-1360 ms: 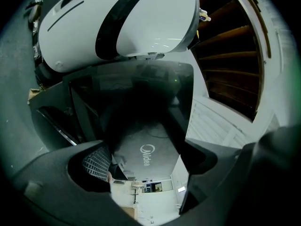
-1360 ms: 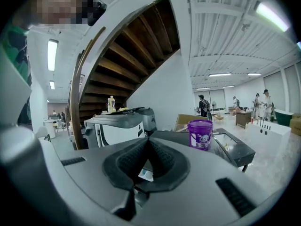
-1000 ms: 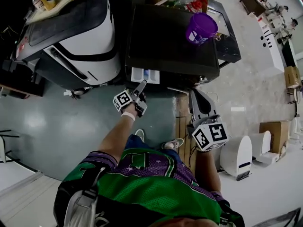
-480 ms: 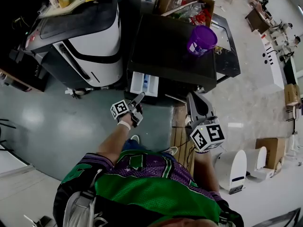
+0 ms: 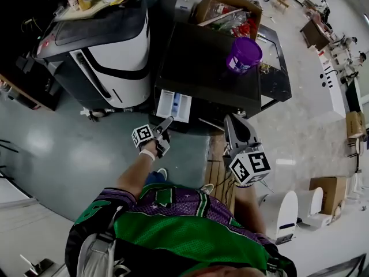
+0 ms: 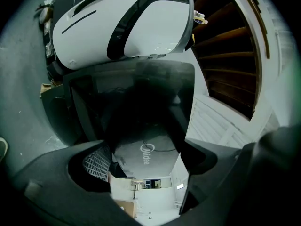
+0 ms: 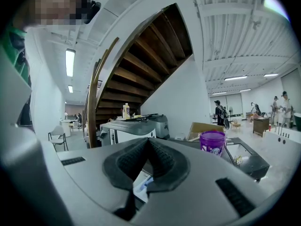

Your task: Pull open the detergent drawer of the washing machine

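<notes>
The black washing machine [image 5: 207,56] stands ahead of me, and its white detergent drawer [image 5: 174,105] sticks well out of the front at the left. My left gripper [image 5: 168,124] points at the drawer's front edge with its tips right by it; whether they touch is unclear. In the left gripper view its jaws [image 6: 146,159] stand apart with only the machine's dark front panel [image 6: 146,149] between them. My right gripper [image 5: 237,130] hovers to the right of the drawer, shut and empty [image 7: 148,149]. A bit of the drawer [image 7: 142,185] shows below its fingers.
A purple tub [image 5: 243,55] sits on the washing machine. A white and black machine [image 5: 109,45] stands to its left, a cardboard box [image 5: 226,7] behind. Wooden slats [image 5: 222,154] lie on the floor by my feet. A wooden staircase [image 6: 230,69] rises nearby.
The drawer has come further out of the machine, and my left gripper has drawn back towards me along with its front edge. The right gripper has barely shifted.
</notes>
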Demonstrator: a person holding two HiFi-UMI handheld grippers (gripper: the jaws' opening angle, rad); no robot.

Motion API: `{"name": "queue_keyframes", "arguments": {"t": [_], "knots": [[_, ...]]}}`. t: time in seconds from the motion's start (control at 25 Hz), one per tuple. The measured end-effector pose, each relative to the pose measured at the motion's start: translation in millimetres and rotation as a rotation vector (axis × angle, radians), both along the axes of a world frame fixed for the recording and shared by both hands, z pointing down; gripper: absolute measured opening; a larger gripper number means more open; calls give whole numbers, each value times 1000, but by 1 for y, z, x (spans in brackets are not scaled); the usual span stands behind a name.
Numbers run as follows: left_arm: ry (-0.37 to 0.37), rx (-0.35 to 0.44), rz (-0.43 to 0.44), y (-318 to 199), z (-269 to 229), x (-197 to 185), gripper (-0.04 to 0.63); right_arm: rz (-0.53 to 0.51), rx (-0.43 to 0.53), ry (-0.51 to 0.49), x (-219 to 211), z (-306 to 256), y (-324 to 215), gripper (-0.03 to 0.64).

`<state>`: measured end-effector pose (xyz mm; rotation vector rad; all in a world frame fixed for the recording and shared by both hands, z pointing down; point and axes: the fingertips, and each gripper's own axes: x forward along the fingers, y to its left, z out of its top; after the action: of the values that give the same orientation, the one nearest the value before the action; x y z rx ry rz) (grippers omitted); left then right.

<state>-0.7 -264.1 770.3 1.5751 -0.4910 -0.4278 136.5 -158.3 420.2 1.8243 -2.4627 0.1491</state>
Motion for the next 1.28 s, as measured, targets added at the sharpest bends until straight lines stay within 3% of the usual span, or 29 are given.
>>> {"name": "queue_keyframes", "arguments": {"t": [0.36,0.6,1.12,1.28], "knots": [[-81,19,14,9,2,-13,439,-4,13,-18,4,-2,3,0],[-148,50,11,6,-7,-43,439,-13,31,-28,-4,-4,-2,0],[-412,315,118,-1,-68,-73,439,2,75,-62,12,-23,-7,0],[-455,375,102,-6,-86,-77,439,13,84,-69,23,-28,-5,0]]}}
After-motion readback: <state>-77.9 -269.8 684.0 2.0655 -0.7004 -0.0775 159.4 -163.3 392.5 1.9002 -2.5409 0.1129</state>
